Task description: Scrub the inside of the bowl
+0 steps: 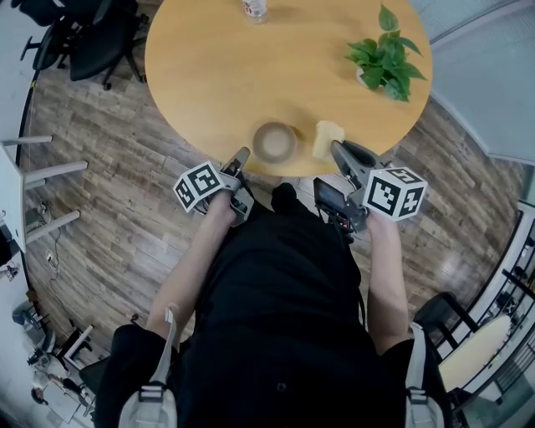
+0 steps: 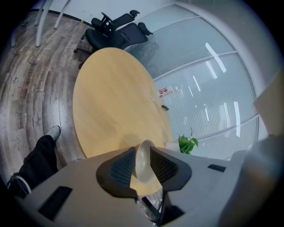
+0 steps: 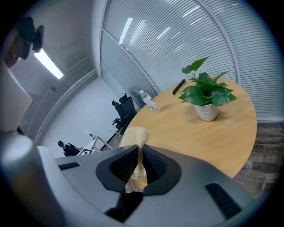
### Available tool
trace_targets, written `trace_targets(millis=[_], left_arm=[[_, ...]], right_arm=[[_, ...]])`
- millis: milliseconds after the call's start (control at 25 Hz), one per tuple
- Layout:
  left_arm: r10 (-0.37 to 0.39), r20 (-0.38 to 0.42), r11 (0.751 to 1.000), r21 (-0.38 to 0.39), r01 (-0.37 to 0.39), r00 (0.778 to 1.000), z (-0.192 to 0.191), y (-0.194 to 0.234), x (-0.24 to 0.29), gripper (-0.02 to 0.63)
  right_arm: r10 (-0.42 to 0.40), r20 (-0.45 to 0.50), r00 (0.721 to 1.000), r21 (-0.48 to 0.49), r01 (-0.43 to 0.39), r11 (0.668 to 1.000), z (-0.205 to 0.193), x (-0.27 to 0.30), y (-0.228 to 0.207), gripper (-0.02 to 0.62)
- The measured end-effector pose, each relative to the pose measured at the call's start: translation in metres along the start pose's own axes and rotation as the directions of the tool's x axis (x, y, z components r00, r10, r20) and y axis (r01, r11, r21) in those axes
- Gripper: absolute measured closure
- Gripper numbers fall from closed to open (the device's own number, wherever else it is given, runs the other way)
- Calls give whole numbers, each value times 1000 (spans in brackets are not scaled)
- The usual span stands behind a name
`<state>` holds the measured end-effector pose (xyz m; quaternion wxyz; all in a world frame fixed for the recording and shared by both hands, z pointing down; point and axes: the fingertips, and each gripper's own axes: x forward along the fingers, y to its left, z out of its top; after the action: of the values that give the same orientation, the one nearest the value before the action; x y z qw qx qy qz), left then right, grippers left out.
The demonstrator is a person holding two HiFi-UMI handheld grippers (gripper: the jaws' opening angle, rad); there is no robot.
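Observation:
A small beige bowl [image 1: 276,140] sits upright on the round wooden table [image 1: 209,75], close to its near edge. My left gripper [image 1: 241,159] is just left of the bowl with its jaws wide apart. In the left gripper view the bowl [image 2: 144,162] shows in the gap of that gripper [image 2: 142,153], and the pads do not press on it. My right gripper [image 1: 338,150] is right of the bowl, shut on a yellow sponge [image 1: 328,139]. In the right gripper view the sponge [image 3: 133,135] sticks up out of that gripper [image 3: 140,153].
A potted green plant [image 1: 384,54] stands at the table's right side, also in the right gripper view [image 3: 205,95]. A plastic bottle [image 1: 255,8] stands at the far edge. Black office chairs [image 1: 92,38] stand on the wood floor beyond the table's left.

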<state>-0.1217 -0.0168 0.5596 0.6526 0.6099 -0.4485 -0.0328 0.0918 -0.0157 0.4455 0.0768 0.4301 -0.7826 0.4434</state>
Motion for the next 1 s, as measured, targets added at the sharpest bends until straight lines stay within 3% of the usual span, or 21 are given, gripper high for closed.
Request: trace_targets(millis=[280,560,800,1000], left_arm=[[-39,130,984,179,15,991,32,-32,-19,554],[-109,146,934,354,51,983,38,-71,-30,586],[-189,114,802,591,86,975,33,-118,-38,594],[-288,48,650,743,158,957,14,-156,-39,594]], right_arm=[[12,-6,1000,-28,-13,1000,3,8,0,557],[78,-4,997,-108,-78,991,7,13,15,557],[111,54,992,-121,-104,987,15,11,23,558],[161,80,984,-201,-142,969,16,6,31,561]])
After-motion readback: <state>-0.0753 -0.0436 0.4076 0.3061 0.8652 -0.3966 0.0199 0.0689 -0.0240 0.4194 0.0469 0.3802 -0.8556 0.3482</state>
